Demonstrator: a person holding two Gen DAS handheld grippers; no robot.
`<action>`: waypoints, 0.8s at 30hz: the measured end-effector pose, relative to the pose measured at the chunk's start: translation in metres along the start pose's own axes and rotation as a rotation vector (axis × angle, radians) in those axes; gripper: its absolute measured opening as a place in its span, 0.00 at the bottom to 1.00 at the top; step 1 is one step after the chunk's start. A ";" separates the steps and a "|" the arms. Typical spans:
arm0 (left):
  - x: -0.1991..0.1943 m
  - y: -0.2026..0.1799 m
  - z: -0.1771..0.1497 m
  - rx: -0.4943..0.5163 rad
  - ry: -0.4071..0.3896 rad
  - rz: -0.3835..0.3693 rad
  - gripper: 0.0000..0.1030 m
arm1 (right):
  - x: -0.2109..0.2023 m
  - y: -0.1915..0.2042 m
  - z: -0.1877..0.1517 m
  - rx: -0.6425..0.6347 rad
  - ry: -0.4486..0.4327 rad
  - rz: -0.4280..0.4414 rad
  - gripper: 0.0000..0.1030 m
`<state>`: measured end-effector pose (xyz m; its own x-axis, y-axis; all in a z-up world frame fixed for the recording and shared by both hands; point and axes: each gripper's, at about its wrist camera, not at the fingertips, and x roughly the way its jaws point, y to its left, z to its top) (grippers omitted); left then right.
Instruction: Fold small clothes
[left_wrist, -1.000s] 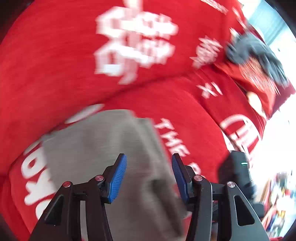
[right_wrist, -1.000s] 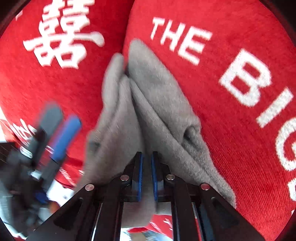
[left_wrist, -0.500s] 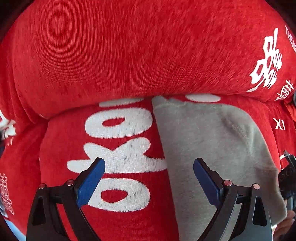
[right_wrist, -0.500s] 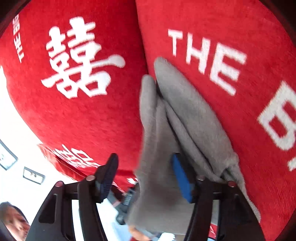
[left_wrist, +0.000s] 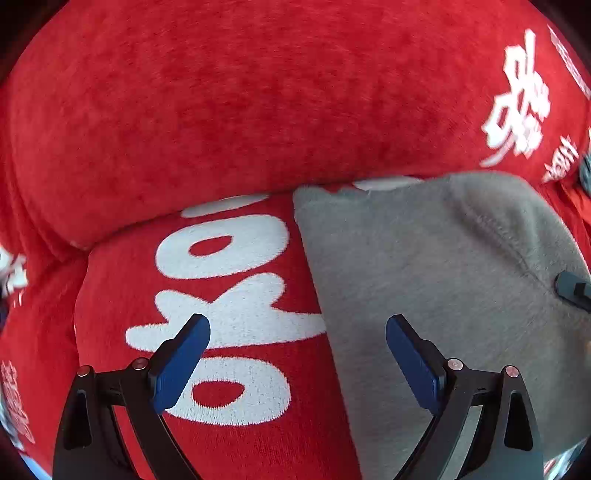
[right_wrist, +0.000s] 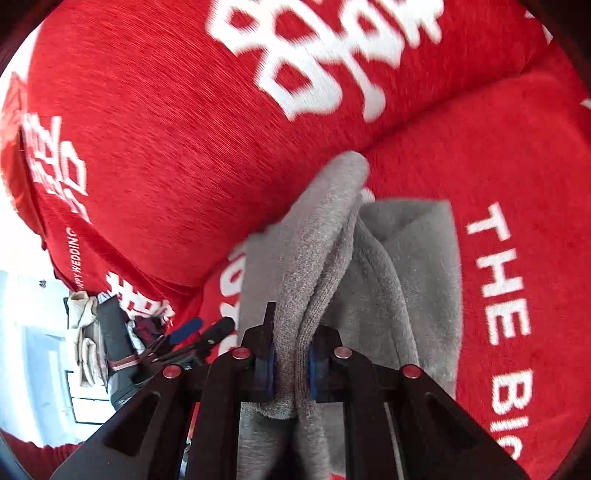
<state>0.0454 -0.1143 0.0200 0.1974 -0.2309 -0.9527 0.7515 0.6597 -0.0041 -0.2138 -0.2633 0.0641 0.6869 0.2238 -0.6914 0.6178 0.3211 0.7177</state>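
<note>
The right tool (right_wrist: 290, 365) is closing, pinching a bunched fold of the grey garment (right_wrist: 417, 258), likely to lift it over, while the left tool (left_wrist: 297, 354) hangs wide open, empty, astride its edge

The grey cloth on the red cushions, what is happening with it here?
A person is folding a small grey garment on red cushions with a two-finger tool in each hand. The right tool is closing on a bunched fold of the garment between its pads. The left tool is wide open above the garment's left edge and holds nothing.
</note>
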 end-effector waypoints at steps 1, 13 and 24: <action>0.003 -0.005 0.000 0.024 0.011 0.007 0.94 | -0.001 -0.012 -0.004 0.031 -0.002 -0.016 0.14; 0.003 -0.004 -0.007 0.076 0.063 0.024 0.94 | -0.004 -0.057 -0.018 0.131 0.022 -0.212 0.28; -0.040 -0.027 -0.030 0.116 0.108 -0.319 0.79 | -0.046 -0.007 -0.055 -0.083 0.104 -0.250 0.22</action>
<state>-0.0020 -0.1013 0.0495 -0.1218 -0.3309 -0.9358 0.8325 0.4793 -0.2779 -0.2707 -0.2249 0.0864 0.4716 0.2197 -0.8540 0.7267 0.4517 0.5175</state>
